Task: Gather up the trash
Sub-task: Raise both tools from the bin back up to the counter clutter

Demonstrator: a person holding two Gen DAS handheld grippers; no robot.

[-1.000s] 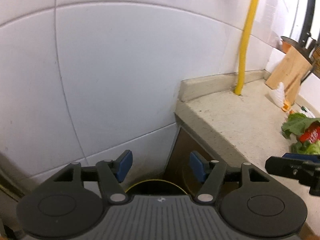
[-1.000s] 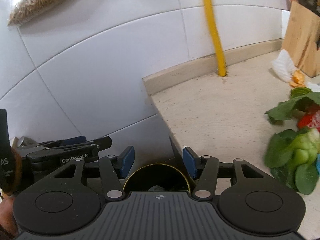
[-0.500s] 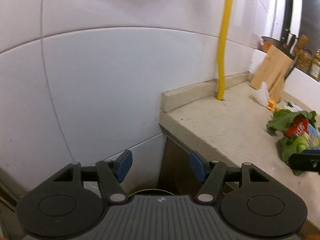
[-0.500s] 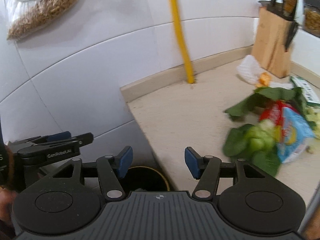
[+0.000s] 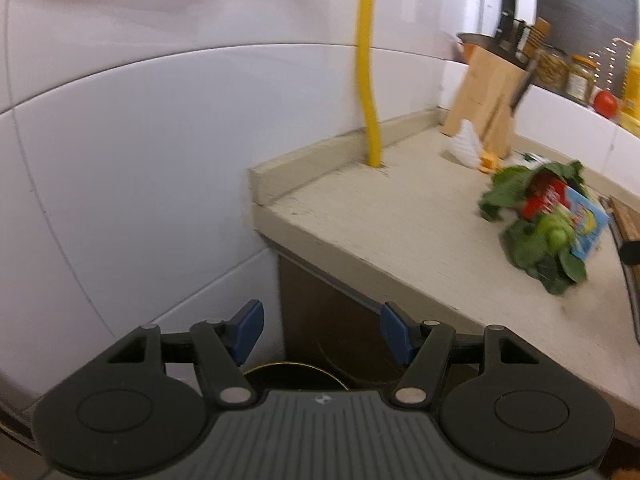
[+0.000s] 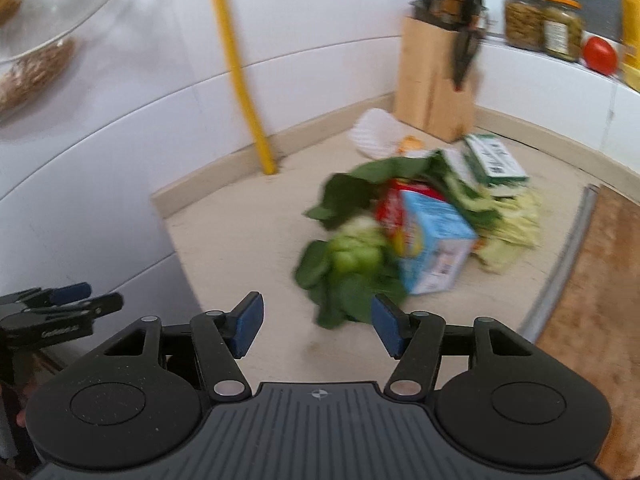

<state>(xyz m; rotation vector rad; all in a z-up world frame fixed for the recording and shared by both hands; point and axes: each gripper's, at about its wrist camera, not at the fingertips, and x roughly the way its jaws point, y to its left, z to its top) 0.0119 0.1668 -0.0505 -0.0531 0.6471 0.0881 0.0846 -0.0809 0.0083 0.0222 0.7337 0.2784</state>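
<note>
trash pile [image 6: 404, 236]: motion-blurred in both views; leaf edges and the printing on the blue carton [image 6: 434, 248] and red packet [image 6: 390, 210] are unreadable
bin [image 5: 290, 376]: only a dark arc with a yellowish rim shows, the rest hidden behind the left gripper [image 5: 322, 332] body
left gripper in the right view [image 6: 60, 312]: cut off at the left edge, finger gap not clear
wooden board [image 6: 596, 280]: cut by the right edge
hanging bag [image 6: 36, 68]: blurred, cut at the far left
</note>
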